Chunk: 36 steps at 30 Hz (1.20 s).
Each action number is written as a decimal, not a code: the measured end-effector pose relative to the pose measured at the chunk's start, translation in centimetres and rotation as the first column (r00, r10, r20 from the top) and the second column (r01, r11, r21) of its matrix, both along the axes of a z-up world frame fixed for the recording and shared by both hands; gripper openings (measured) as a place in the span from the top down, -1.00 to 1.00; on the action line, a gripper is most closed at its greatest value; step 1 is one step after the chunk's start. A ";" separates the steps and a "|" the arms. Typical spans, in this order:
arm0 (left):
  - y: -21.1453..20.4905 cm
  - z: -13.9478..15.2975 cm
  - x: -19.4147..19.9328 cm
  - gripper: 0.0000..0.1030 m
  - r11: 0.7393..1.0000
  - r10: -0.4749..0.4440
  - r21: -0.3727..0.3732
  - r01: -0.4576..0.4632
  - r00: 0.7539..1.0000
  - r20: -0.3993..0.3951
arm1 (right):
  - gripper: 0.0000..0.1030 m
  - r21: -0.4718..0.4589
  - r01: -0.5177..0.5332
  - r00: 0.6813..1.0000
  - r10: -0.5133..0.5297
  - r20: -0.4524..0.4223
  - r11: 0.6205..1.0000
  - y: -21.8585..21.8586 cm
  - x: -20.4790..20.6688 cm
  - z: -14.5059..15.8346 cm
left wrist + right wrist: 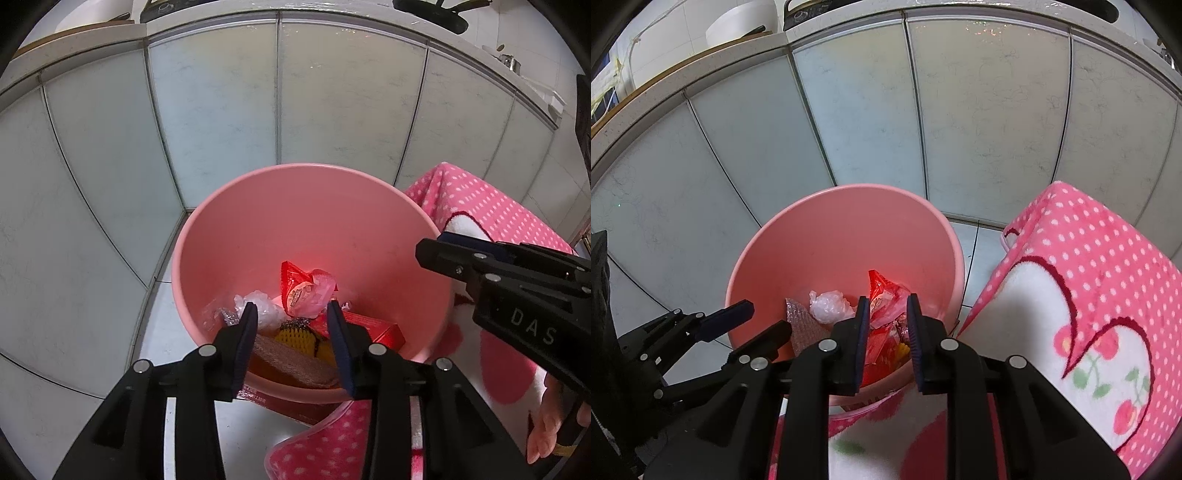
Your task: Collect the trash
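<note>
A pink bin [314, 206] stands on the floor against the cabinets and also shows in the right wrist view [812, 229]. Inside it lie a red snack wrapper [295, 284], a crumpled clear plastic ball [258, 306], a yellow foam net [295, 338], a brown pad [291, 363] and a red box [373, 326]. My left gripper [291, 310] is open and empty above the bin's near rim. My right gripper [886, 306] is open and empty over the bin, and it shows at the right of the left wrist view [436, 247].
Pale cabinet doors [221, 110] curve behind the bin. A pink polka-dot towel [1089, 295] lies to the right of the bin and under the grippers. A counter edge [683, 70] with a white appliance [738, 22] runs above.
</note>
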<state>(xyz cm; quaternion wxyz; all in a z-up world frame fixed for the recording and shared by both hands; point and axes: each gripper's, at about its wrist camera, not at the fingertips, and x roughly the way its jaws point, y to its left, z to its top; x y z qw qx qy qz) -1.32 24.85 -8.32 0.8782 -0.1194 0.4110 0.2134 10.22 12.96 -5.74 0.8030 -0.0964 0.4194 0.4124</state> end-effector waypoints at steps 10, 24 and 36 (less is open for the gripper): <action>0.0 0.4 -0.3 0.14 1.000 0.006 -0.024 -0.006 1.000 0.002 | 0.24 0.051 -0.005 1.000 0.004 0.023 0.999 -2.7 -0.8 1.8; -1.0 3.5 -2.2 -0.21 0.999 0.025 -0.027 -0.023 0.997 0.073 | 0.04 0.083 0.027 0.997 -0.033 0.065 0.996 -7.7 -5.1 3.7; -4.7 7.4 -5.6 -0.29 0.999 0.000 0.038 -0.006 0.986 0.166 | 0.04 0.118 -0.002 0.995 -0.010 0.104 0.993 -9.4 -9.4 4.6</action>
